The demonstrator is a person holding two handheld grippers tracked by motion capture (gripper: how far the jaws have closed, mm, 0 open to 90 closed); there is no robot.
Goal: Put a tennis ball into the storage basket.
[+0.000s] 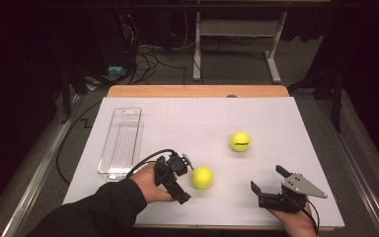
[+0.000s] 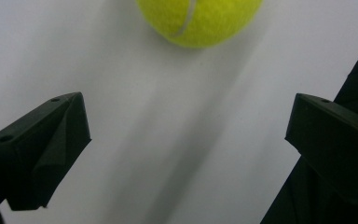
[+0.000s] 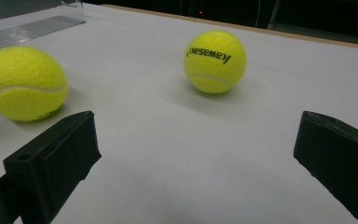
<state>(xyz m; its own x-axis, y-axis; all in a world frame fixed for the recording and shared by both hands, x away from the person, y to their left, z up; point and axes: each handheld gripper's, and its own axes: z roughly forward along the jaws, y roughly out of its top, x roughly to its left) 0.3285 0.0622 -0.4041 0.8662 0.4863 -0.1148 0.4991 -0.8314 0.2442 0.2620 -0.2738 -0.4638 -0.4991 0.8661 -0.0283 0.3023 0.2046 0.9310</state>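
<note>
Fuzzy yellow tennis ball [image 1: 202, 177] just beside left gripper [image 1: 177, 178], jaws wide apart.

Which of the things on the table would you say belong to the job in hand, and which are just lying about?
In the job:
- near tennis ball, just ahead of the open left gripper
- far tennis ball, likely
- right gripper, open and empty

Lying about, probably:
- clear plastic tray, empty
- floor cables

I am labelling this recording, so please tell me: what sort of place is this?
Probably a lab or workshop set up for recording, not a home. A table covered with a plain white sheet stands in a dark room, loose cables lie on the floor behind it, and another bench's metal legs show.
</note>
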